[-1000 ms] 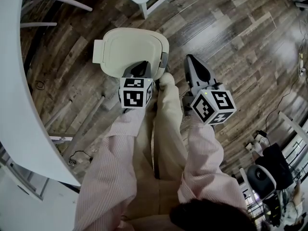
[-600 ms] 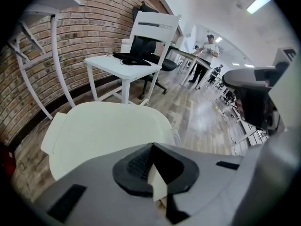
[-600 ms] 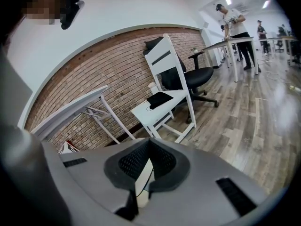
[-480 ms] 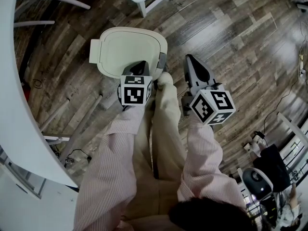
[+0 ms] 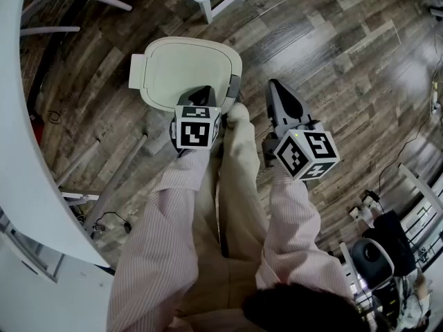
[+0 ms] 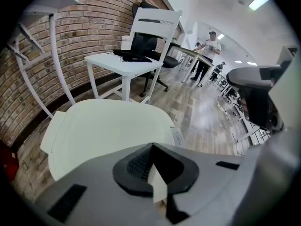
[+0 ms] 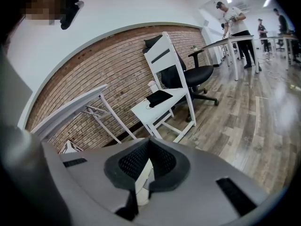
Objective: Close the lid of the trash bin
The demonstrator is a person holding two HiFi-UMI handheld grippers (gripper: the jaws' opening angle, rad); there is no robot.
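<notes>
Wood-plank floor [image 5: 332,61]. Trash bin lid [image 5: 183,71] looks down flat. Left gripper [image 5: 202,90] closed, empty, over its near edge; right gripper [image 5: 275,86] closed, idle aside. Next, likely: firm press, then withdraw.

Looking steeply down from the head onto the bin lid [image 5: 187,68] and wooden floor [image 5: 332,54]. Riding the left gripper [image 5: 203,90], close over that same lid, facing the brick wall [image 6: 84,27]. Riding the right gripper [image 5: 276,86], aimed higher at the same wall.
</notes>
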